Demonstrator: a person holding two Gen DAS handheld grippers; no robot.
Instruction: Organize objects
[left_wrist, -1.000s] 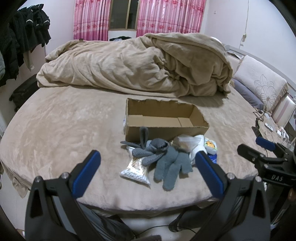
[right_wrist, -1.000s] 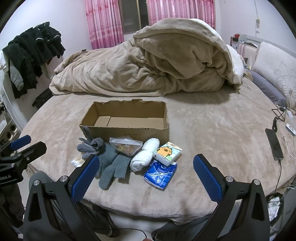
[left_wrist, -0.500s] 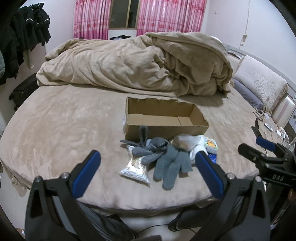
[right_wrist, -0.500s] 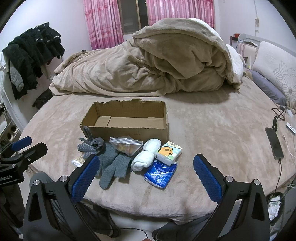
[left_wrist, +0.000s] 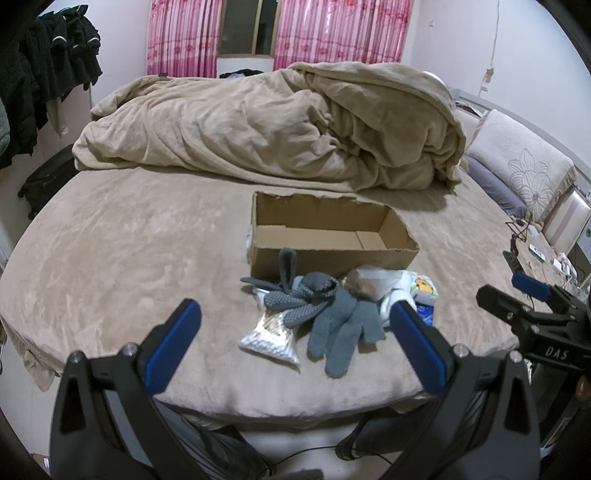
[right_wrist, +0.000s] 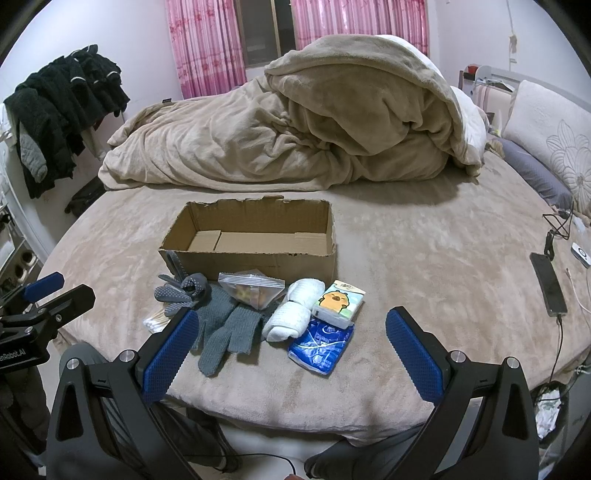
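My left tool (left_wrist: 293, 336): spread apart, empty | my right tool (right_wrist: 291, 341): spread apart, empty | cardboard box (right_wrist: 258, 254): empty, on bed (right_wrist: 424, 258) | 2 grey gloves (right_wrist: 221, 328): before box

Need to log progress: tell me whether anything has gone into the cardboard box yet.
No. The cardboard box shows only its bare floor in the right wrist view, while the gloves and rolled towel lie on the bed in front of it.

Cardboard box (right_wrist: 255, 236) open-topped; gloves (right_wrist: 221, 325) and packets crowd its front.
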